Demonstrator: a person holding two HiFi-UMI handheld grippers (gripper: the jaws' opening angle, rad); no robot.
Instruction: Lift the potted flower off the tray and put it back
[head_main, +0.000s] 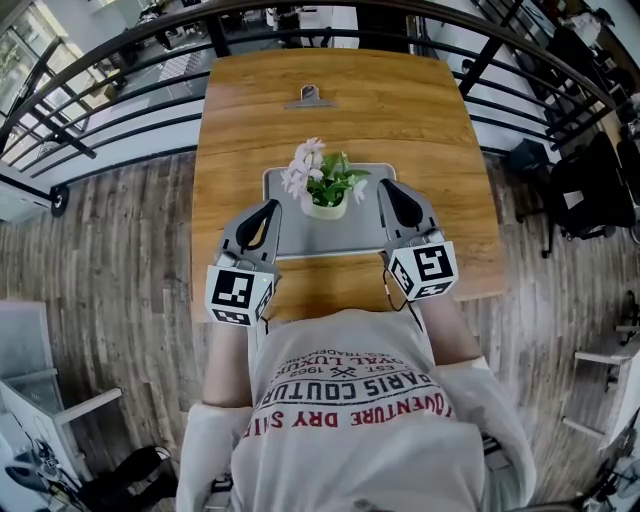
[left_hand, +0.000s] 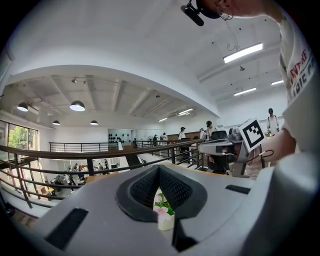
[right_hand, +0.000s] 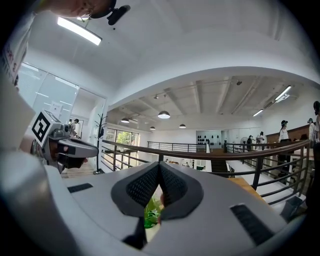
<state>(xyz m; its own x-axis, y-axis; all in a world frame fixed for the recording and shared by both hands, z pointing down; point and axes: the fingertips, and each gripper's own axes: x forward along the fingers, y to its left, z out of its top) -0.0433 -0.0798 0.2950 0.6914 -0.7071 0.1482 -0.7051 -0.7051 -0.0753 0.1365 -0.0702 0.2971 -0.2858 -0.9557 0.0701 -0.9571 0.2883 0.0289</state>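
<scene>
Standing on tray (head_main: 295, 238), pot (head_main: 325, 210) of pink flowers (head_main: 304, 168), left tool (head_main: 268, 211) and right tool (head_main: 389, 189) closed, empty.

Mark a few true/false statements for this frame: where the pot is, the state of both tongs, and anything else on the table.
1. The potted flower stands on the tray. True.
2. The right tongs are clamped on the pot. False: they are shut on nothing, to the right of the pot and clear of it.
3. A clip lies near the far end of the table. True.
4. The left tongs are wide open. False: their tips meet, and the flower only shows beyond them.
5. The blossoms are blue. False: they are pale pink and white, above green leaves.
</scene>
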